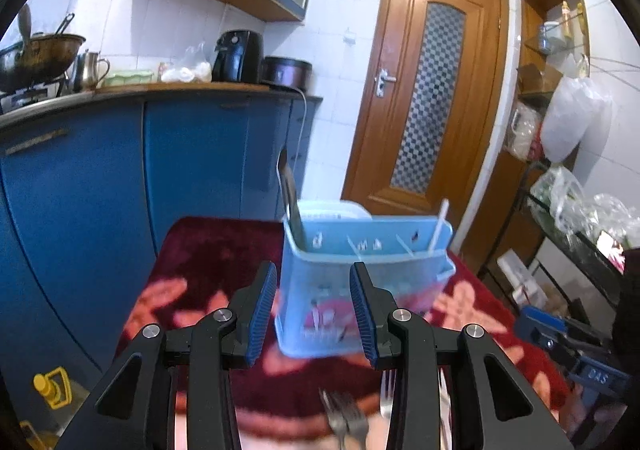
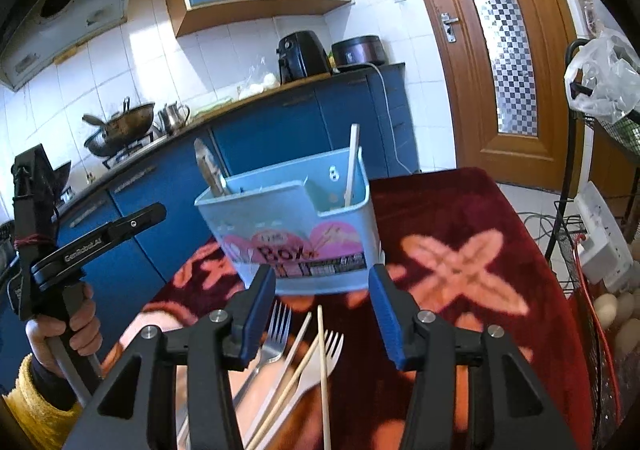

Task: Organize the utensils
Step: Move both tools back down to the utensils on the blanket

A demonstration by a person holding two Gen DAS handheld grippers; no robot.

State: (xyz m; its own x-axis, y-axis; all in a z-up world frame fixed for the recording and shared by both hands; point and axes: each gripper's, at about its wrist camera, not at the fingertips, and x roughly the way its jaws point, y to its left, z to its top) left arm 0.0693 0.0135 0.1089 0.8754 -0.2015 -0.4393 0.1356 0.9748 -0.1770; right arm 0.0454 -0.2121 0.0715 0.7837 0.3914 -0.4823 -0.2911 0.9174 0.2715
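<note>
Nearest the right gripper (image 2: 322,306), whose jaws are standing spread with nothing between them, two forks (image 2: 276,334) and several chopsticks (image 2: 322,362) are lying on the dark red flowered cloth (image 2: 460,218). Just beyond the fingertips, the light blue utensil box (image 2: 288,234) is standing on the cloth, holding a metal handle (image 2: 208,170) in its left part and a pale stick (image 2: 352,162) in its right. The left gripper (image 1: 313,310) is hovering close before the same box (image 1: 360,282), jaws likewise spread and empty, with a fork (image 1: 344,418) lying below them. Farther back, blue cabinets (image 1: 180,154) are running along the tiled wall
</note>
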